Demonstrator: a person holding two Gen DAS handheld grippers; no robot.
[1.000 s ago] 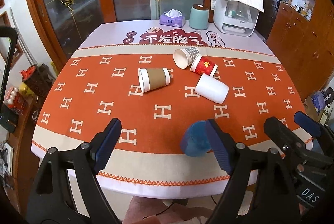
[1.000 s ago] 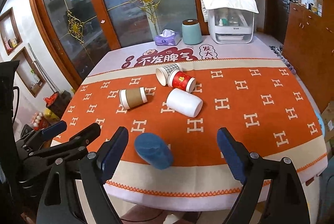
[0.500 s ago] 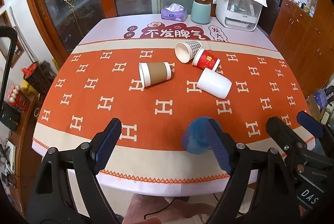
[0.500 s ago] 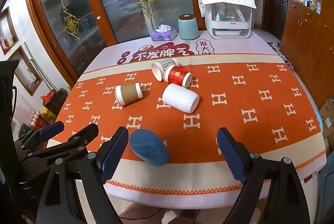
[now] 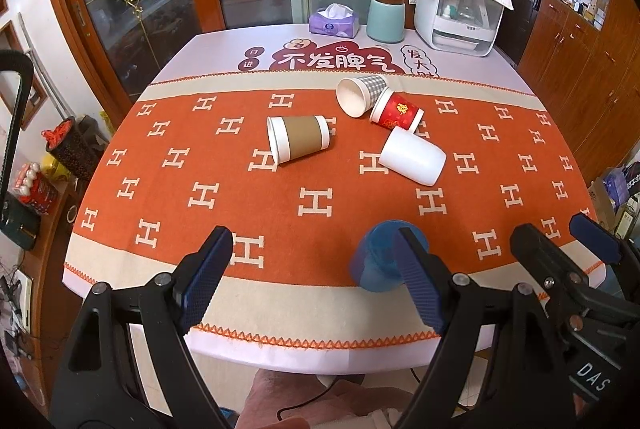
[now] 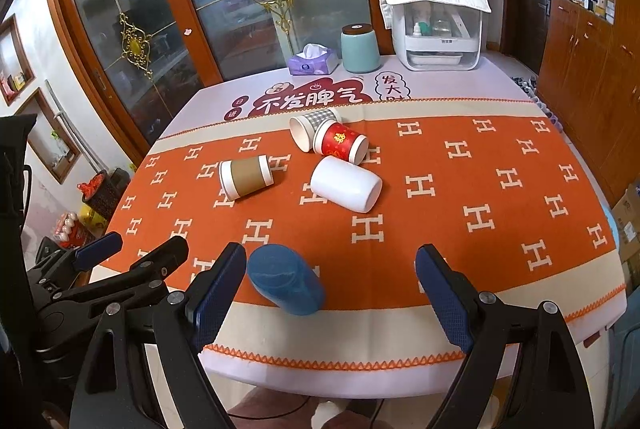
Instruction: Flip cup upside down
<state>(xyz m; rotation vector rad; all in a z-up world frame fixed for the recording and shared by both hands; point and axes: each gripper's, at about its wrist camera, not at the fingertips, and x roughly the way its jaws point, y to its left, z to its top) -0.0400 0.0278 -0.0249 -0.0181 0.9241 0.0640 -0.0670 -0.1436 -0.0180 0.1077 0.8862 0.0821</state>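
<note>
Both our claws, left claw [image 5: 310, 277] and right claw [image 6: 330, 289], are wide and hold nothing, so we should pinch the blue cup [image 6: 285, 285] lying at the counter [image 6: 400, 333] edge round its middle, then turn it mouth down.

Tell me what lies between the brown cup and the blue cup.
Only bare orange cloth between the brown cup and blue cup; the right wrist view shows it.

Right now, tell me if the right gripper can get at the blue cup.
Probably yes. The right gripper is open and empty, and the blue cup lies on its side near the table edge, just ahead of its left finger. Nothing sits between them; the other cups lie farther back.
</note>
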